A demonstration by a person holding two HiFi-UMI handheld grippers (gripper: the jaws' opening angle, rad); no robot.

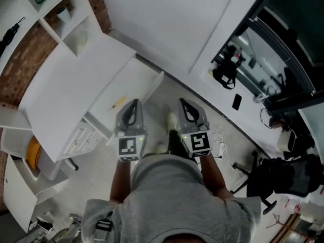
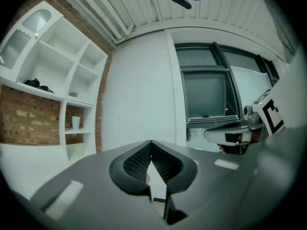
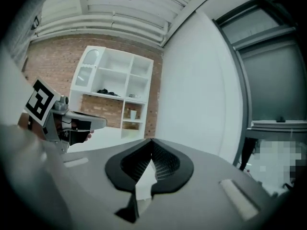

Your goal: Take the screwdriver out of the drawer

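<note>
We hold both claws out level in front of us, side by side above the floor. The left claw [image 1: 133, 102] is clenched: in the left gripper view [image 2: 151, 142] its ribbed pads meet at the tips with nothing between them. The right claw [image 1: 184, 102] is clenched and empty too, its tips pressed together in the right gripper view [image 3: 152, 140].

The drawer [image 1: 147, 77] stands pulled out from the white surface [image 1: 66, 85], just ahead and to the left of the left claw. On its floor lies a slim yellow thing that we take for the screwdriver [image 1: 117, 104]; it is too small for us to tell handle from blade. Neither claw touches it. Only the head view shows the drawer and the screwdriver; both gripper views look over them at the room.

The left gripper view faces a white wall [image 2: 136, 90] and a dark window [image 2: 211, 90], with the shelf unit [image 2: 53, 80] at its left and the right claw cut off at its right edge. A cup [image 2: 76, 122] stands on a low shelf; the dark heap on the shelf above is beyond our telling. The right gripper view takes in the same shelf unit [image 3: 115, 95] against a brick wall [image 3: 53, 66], with the left claw partly cut off at the left.

In the head view our own torso hides most of both forearms and the floor beneath us.
</note>
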